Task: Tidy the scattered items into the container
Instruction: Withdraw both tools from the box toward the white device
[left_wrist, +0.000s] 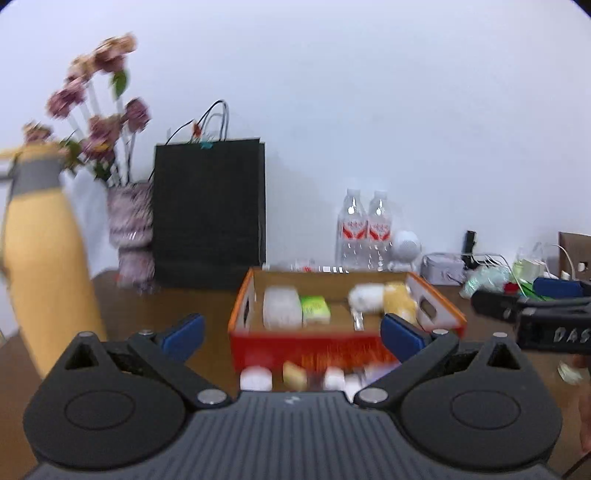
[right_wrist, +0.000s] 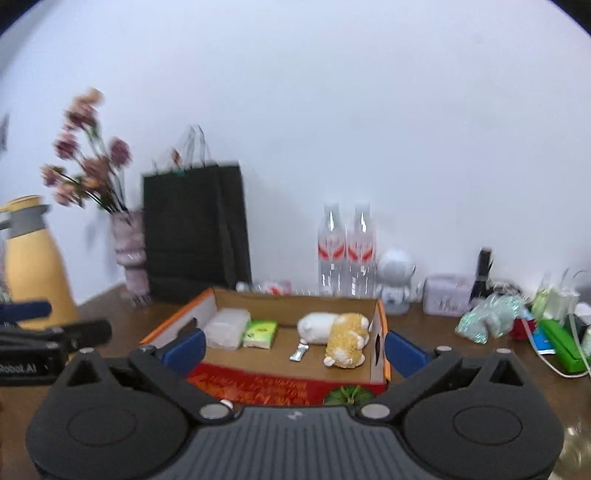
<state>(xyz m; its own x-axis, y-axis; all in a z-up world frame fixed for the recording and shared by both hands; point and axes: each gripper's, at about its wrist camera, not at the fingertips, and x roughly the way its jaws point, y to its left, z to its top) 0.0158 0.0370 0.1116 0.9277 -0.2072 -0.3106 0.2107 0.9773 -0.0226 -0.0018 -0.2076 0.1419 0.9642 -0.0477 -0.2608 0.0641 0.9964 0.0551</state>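
Observation:
An open red and orange cardboard box (left_wrist: 343, 345) (right_wrist: 295, 387) stands on the brown table. Inside lie a clear tissue pack (right_wrist: 227, 328), a green tissue pack (right_wrist: 260, 333), a small silver sachet (right_wrist: 299, 351) and a white and yellow plush toy (right_wrist: 340, 332). Small blurred items (left_wrist: 295, 376) lie on the table in front of the box, and a green pumpkin-like thing (right_wrist: 349, 395) sits at its front. My left gripper (left_wrist: 291, 332) is open and empty before the box. My right gripper (right_wrist: 295, 349) is open and empty, above the box's front.
A yellow jug (left_wrist: 40, 258), a flower vase (left_wrist: 131, 236) and a black paper bag (left_wrist: 208, 214) stand at the back left. Two water bottles (right_wrist: 345, 251), a white figurine (right_wrist: 395, 280), a tin (right_wrist: 447, 299) and cluttered bags and cables (right_wrist: 517, 321) stand at the back right.

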